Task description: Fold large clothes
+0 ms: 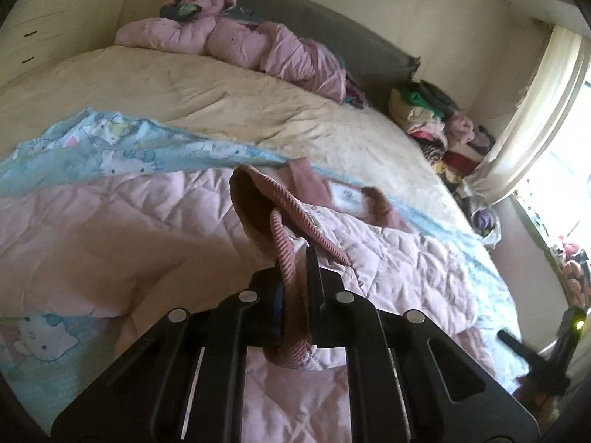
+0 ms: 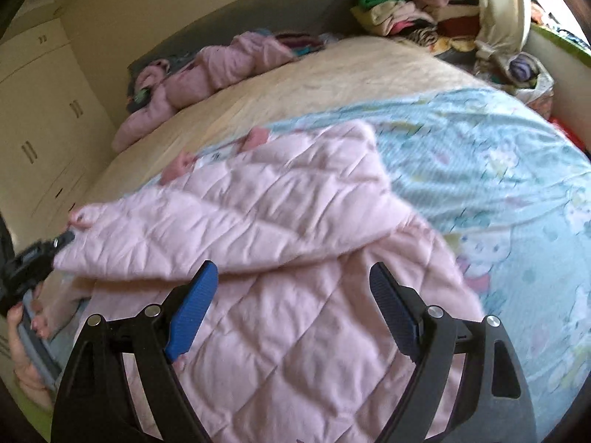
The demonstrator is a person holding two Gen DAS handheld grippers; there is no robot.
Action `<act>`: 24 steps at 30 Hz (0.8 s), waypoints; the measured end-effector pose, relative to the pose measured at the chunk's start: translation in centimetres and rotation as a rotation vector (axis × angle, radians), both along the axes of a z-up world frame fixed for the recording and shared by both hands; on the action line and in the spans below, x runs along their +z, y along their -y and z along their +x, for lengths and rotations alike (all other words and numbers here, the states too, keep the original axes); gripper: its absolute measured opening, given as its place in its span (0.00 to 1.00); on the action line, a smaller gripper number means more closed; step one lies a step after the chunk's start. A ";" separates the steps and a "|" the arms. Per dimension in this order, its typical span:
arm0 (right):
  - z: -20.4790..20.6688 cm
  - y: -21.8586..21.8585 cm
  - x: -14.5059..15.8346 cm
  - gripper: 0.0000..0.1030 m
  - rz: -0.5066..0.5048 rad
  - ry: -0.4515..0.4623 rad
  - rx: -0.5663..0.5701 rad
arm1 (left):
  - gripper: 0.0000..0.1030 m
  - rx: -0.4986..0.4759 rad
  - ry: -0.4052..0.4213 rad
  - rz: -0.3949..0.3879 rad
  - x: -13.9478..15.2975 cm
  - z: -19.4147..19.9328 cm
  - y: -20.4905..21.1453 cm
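Our left hand-held gripper (image 1: 295,277) is clamped on the ribbed cuff (image 1: 286,254) of the pink quilted jacket (image 2: 258,229), which lies ahead on the bed (image 2: 332,74); our right hand-held gripper (image 2: 291,295) hovers above it, fingers apart. We judge it soft, light, puffy, best gripped at cuffs or hem

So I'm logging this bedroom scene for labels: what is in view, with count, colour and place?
quilted jacket: one, pale pink, spread on the near bed; ribbed cuff in the left gripper.
cartoon blanket: one, light blue, under the jacket.
bedcover: one, cream, far half of the bed.
bundled jacket: one, pink, by the grey headboard.
clothes pile: mixed colours, beside the bed near the window.
wardrobe: cream, left wall.
left gripper: black, shut on the cuff.
right gripper: blue-padded fingers open above the jacket.
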State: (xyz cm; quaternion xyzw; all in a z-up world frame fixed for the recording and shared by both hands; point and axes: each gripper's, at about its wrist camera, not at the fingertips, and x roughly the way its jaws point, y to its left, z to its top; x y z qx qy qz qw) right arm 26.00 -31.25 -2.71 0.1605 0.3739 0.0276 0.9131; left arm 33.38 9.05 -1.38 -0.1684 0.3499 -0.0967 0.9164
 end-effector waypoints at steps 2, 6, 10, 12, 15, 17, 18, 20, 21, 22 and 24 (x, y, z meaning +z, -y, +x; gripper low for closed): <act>1.0 -0.1 0.2 0.81 -0.016 0.009 -0.002 | 0.04 0.003 -0.029 0.021 -0.9 0.4 0.1; 3.1 -0.7 0.4 0.81 -0.046 0.012 0.010 | 0.04 0.013 -0.069 0.055 -2.6 0.8 0.1; 5.8 -2.2 -0.1 0.81 -0.084 -0.013 0.056 | 0.04 0.017 -0.082 0.085 -3.2 0.7 0.1; 7.2 -2.6 -0.7 0.81 -0.076 -0.036 0.061 | 0.04 0.019 -0.089 0.106 -3.5 0.6 0.2; 8.9 -2.6 -1.7 0.81 -0.071 -0.072 0.042 | 0.04 0.017 -0.096 0.117 -3.7 0.6 0.4; 9.9 -2.4 -2.5 0.81 -0.055 -0.096 0.032 | 0.04 0.018 -0.104 0.114 -3.9 0.7 0.3; 10.4 -2.2 -2.9 0.81 -0.048 -0.107 0.025 | 0.04 0.018 -0.110 0.115 -4.1 0.8 0.3; 11.1 -1.8 -4.2 0.81 -0.028 -0.152 0.013 | 0.06 0.021 -0.126 0.119 -4.5 0.9 0.3; 11.6 -1.5 -5.1 0.81 -0.010 -0.189 0.004 | 0.06 0.018 -0.139 0.112 -4.8 1.0 0.2; 11.9 -1.5 -5.7 0.81 -0.009 -0.207 0.000 | 0.07 0.016 -0.150 0.107 -5.0 1.1 0.1; 12.1 -1.6 -6.3 0.81 -0.022 -0.220 -0.009 | 0.08 0.017 -0.166 0.110 -5.4 1.2 0.2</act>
